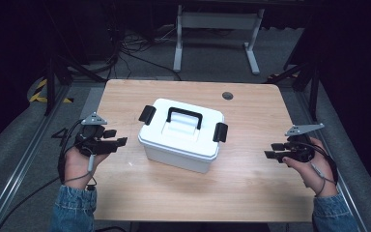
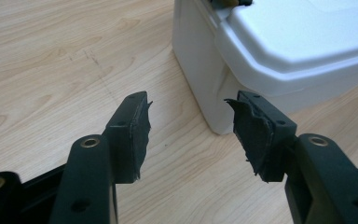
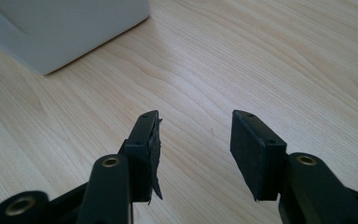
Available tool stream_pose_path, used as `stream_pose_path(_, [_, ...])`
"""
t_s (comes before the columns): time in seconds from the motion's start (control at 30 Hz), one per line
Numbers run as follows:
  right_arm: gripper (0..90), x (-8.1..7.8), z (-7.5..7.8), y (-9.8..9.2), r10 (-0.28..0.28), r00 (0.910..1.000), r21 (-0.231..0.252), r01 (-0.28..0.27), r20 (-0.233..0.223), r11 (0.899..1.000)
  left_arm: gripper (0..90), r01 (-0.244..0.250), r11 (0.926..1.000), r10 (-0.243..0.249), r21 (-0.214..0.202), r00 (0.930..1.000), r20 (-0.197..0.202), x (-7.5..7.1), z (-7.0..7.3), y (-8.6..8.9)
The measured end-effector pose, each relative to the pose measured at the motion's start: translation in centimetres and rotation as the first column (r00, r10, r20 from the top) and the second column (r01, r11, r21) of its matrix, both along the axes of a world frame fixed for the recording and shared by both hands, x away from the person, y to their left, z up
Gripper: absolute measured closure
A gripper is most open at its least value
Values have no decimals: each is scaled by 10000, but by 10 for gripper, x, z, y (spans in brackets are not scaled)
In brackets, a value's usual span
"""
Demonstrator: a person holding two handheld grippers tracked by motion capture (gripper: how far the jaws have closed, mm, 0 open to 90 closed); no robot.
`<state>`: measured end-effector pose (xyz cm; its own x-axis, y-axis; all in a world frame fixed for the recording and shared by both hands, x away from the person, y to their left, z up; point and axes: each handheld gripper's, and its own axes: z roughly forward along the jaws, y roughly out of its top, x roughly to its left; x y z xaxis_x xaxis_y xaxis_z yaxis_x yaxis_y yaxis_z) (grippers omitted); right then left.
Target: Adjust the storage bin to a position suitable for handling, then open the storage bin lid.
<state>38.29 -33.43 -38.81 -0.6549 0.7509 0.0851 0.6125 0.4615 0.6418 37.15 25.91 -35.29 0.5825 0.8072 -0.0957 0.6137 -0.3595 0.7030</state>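
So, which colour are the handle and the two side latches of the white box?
Black, handle and latches alike, on the white box; the high view shows it best.

Box on table, between tools

Each hand carries a black two-jaw gripper: left gripper, right gripper. A grey three-cornered plate is mounted behind the fingers of each unit. The fingers are flat black blocks faced with frayed black pads; brass-coloured bushings sit just behind them. A thin cable trails rearward from each gripper. Blue denim sleeves cover both forearms.
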Motion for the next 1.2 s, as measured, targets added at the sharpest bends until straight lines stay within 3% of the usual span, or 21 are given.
stream_pose_path(0.37, [522, 5, 0, 7, 280, 9996, -21, -280, -25, 9996, 415, -31, 9997, 36, 223, 9997, -253, -3, -1, 1])
stream_pose_path(0.67, [518, 7, 8, 17, 557, 9984, -88, -556, 125, 9984, 400, 64, 9991, -48, 423, 9992, -394, 0, -1, -1])
stream_pose_path(0.8, [517, 9, 17, 27, 949, 9953, -185, -946, 204, 9953, 398, 110, 9987, -81, 489, 9982, -592, -1, -2, -3])
stream_pose_path(0.97, [517, 14, 35, 40, 1347, 9903, -221, -1340, 343, 9907, 396, 132, 9987, -108, 488, 9988, -483, -2, -1, 0])
stream_pose_path(1.1, [517, 17, 44, 48, 1668, 9856, 226, -1675, 288, 9856, 397, 134, 9987, -110, 497, 9987, -489, -3, 0, 0])
stream_pose_path(1.13, [516, 18, 53, 54, 1936, 9807, 574, -1949, 276, 9791, 397, 174, 9984, -148, 538, 9987, -478, -2, 0, 0])
stream_pose_path(1.2, [517, 20, 62, 60, 2070, 9777, 580, -2088, 352, 9762, 397, 136, 9988, -111, 478, 9986, -527, -2, 0, 0])
